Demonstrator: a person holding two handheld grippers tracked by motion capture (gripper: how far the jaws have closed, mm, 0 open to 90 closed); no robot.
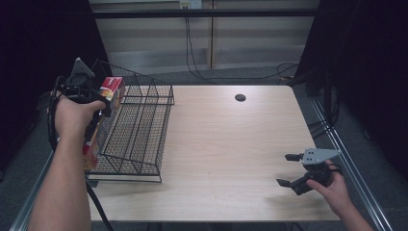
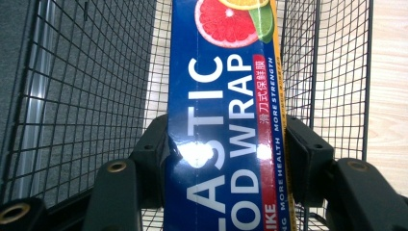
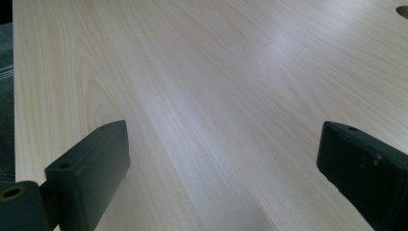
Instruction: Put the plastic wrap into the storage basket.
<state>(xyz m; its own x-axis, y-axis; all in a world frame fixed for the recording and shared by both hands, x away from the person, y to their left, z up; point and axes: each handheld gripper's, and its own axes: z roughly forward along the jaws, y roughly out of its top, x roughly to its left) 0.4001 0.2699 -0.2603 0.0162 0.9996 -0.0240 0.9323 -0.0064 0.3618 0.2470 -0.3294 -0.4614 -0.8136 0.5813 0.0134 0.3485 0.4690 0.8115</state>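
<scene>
At the left of the frame, the left hand-held gripper (image 1: 103,103) clamps a long plastic wrap box (image 2: 223,120) over the left edge of a black wire basket (image 1: 139,125) on the counter (image 1: 231,144). At lower right, the right hand-held gripper (image 1: 288,169) hangs released and empty. The box could snag on the mesh wall or pivot in the narrow grip if it is lowered askew. Its lower end is hidden behind the forearm, so whether it has apparently entered the basket is unclear.
</scene>
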